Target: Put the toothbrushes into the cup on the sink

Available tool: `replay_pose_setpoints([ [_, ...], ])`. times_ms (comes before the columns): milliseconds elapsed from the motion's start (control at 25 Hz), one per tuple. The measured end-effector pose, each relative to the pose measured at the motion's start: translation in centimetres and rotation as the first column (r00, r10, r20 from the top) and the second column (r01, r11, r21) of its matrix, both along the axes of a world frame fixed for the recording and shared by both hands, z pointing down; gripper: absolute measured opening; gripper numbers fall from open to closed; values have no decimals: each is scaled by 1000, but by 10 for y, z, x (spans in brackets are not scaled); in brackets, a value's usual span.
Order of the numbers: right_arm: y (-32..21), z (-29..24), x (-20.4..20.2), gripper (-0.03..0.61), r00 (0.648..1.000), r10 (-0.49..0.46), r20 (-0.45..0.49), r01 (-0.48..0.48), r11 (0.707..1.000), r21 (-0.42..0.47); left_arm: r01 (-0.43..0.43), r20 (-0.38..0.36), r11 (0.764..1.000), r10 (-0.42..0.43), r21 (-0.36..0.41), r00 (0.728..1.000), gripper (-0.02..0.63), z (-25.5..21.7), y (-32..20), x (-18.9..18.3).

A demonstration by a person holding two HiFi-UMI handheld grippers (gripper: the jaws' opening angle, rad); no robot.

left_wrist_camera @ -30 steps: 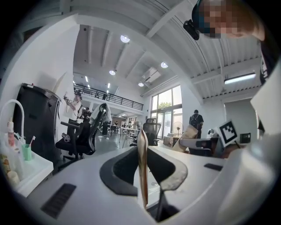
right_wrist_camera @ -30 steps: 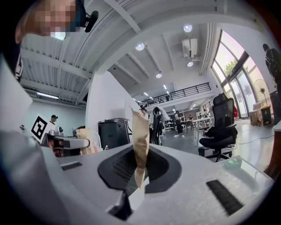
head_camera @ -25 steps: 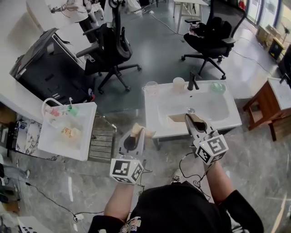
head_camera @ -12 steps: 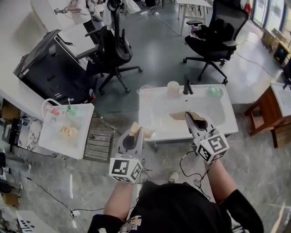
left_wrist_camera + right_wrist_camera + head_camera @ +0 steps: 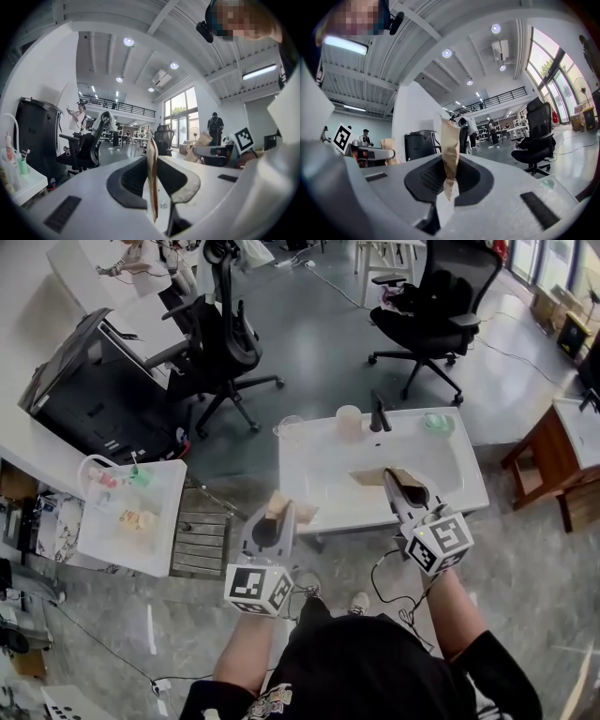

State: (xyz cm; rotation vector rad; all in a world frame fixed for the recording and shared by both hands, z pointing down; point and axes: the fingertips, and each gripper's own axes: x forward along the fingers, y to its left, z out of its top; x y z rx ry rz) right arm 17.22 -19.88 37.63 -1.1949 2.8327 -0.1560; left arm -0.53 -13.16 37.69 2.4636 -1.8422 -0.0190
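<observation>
One cup (image 5: 349, 418) well beyond right tongs (image 5: 392, 476)

The head view is bright and evenly lit, with soft shadows under the office chairs (image 5: 225, 343) on the glossy grey floor (image 5: 319, 334). In both gripper views, round ceiling lamps (image 5: 128, 41) and tall windows (image 5: 562, 65) at the far right glare white. Fisheye distortion bends straight lines at the edges and blackens the corners.
</observation>
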Motion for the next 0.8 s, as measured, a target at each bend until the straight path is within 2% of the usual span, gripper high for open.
replay_pose_setpoints([
  [280, -11, 3, -12, 34, 999, 36, -5, -36, 999, -6, -31, -17, 999, 31, 8, 999, 58, 1, -20, -15],
  [800, -46, 10, -60, 35, 997, 75, -34, -76, 997, -24, -77, -37, 997, 78, 25, 996, 58, 4, -73, -62],
])
